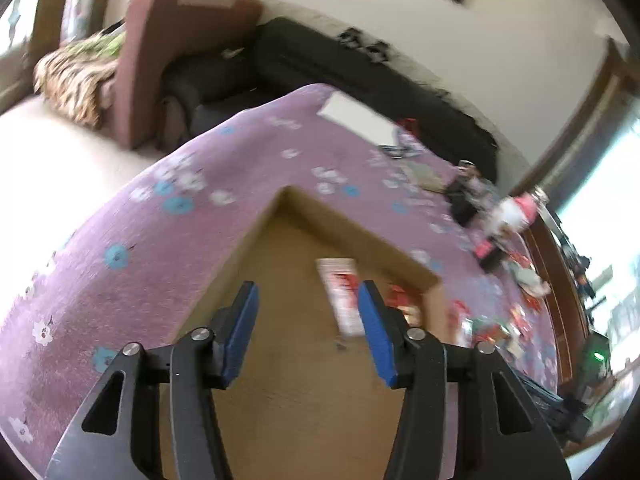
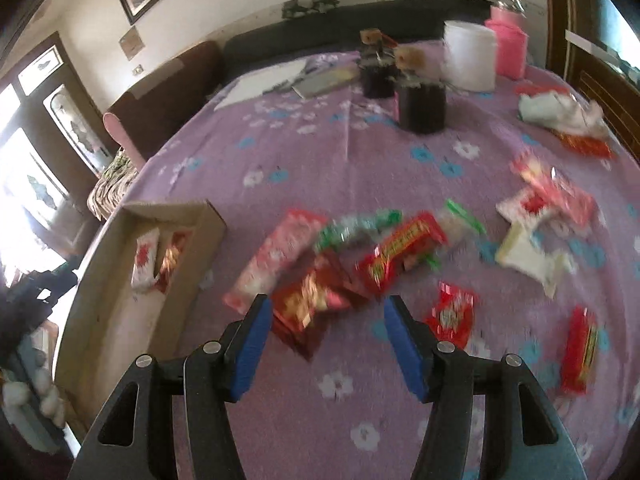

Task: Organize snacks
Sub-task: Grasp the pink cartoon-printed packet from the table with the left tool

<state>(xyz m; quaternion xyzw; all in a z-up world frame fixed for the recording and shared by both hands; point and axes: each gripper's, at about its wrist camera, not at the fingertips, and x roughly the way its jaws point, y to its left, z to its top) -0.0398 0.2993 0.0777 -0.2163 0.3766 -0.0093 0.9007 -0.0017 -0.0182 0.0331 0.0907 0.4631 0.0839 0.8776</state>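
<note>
A shallow cardboard box (image 1: 288,360) lies on the purple flowered cloth; in the right wrist view the cardboard box (image 2: 120,280) is at the left. Inside lie a white-and-red snack packet (image 1: 340,296) and a red-gold packet (image 1: 404,300). My left gripper (image 1: 306,304) hovers over the box floor, open, nothing between its blue pads. My right gripper (image 2: 324,320) is open above the cloth, just short of a red-gold snack bag (image 2: 308,312). Several loose packets lie beyond it: a long pink one (image 2: 276,256), a red one (image 2: 404,252), a green-and-white one (image 2: 356,224).
Two dark jars (image 2: 420,104) with tags, a white tub (image 2: 470,56) and a pink container (image 2: 508,46) stand at the far side. Papers (image 2: 272,80) lie at the far left. More snack packets (image 2: 536,208) are scattered right. A sofa (image 1: 180,64) stands beyond the table edge.
</note>
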